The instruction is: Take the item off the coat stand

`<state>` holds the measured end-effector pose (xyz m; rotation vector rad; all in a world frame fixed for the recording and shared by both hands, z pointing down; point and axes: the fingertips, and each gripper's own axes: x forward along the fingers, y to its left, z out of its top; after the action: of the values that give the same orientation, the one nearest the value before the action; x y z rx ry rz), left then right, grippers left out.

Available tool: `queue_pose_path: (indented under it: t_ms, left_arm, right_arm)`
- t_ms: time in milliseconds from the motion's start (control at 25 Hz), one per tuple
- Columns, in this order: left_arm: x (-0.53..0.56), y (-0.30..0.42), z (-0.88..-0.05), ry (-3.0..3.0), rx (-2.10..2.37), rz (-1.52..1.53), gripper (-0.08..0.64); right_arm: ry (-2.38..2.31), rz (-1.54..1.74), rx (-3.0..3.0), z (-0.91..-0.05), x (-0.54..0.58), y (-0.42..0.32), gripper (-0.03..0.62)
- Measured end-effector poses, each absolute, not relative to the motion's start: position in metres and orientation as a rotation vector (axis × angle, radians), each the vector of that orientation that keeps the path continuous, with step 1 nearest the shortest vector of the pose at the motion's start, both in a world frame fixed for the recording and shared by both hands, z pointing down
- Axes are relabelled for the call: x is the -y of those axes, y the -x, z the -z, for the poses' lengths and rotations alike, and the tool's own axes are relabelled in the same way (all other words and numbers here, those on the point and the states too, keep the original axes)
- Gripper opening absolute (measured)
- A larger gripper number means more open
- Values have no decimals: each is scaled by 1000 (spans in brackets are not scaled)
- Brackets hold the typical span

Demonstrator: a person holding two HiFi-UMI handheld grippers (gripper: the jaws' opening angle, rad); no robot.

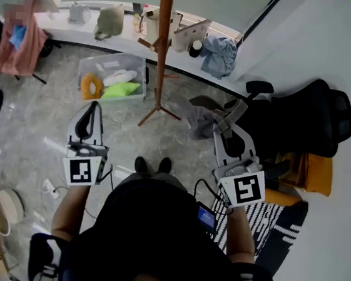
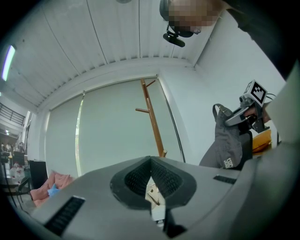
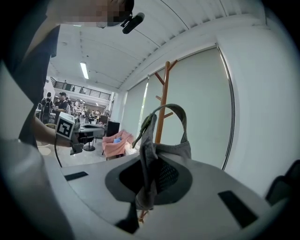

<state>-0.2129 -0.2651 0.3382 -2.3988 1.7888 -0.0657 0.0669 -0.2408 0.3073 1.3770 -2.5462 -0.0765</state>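
A grey cap (image 1: 198, 118) hangs from my right gripper (image 1: 228, 121), which is shut on its fabric. In the right gripper view the cap (image 3: 146, 154) is pinched between the jaws and its strap loops above them. The left gripper view shows this cap (image 2: 228, 140) dangling off to the right. The wooden coat stand (image 1: 162, 53) rises ahead of me, its pegs bare in both gripper views (image 2: 152, 122) (image 3: 161, 105). My left gripper (image 1: 90, 111) is held level beside it, shut with nothing in it (image 2: 150, 164).
A clear bin (image 1: 141, 70) with yellow, white and green items sits left of the stand's base. A black office chair (image 1: 310, 120) stands at the right. A ledge (image 1: 81, 28) with bags and clothes runs along the back. Pink cloth (image 1: 21, 34) drapes a chair far left.
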Motion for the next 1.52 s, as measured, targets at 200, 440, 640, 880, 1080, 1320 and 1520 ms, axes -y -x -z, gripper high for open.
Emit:
queue_pose_path:
  t_ms: [200,440,640,880,1080,1320,1520]
  left_arm:
    - [266,215,-337,2393,-1797,72,25]
    - [266,220,-335,2377,-1811,66,25]
    - [265,225,-337,2371,-1824,71,25]
    - [266,225,-337,2368,-1824,71,25]
    - [267,225,-336,2367,-1824,73,25]
    - [268,224,-337,2370,-1830,72,25]
    - [268,224,-338,2367,-1833,79,25]
  right_arm:
    - [-1399,87,2526,-309,242,-69,30]
    - [-1423,93,2496,-312,241,-72,30]
    - [-1432,116,2489,-313,241,-73,29]
    - [-1445,138,2471,-314,241,-75,29]
    - [-1449,151,2453,-315,242,-76,29]
    - [-1445,153,2443,-319,243,-78,29]
    - [-1439,151,2435,-321,244,-78,29]
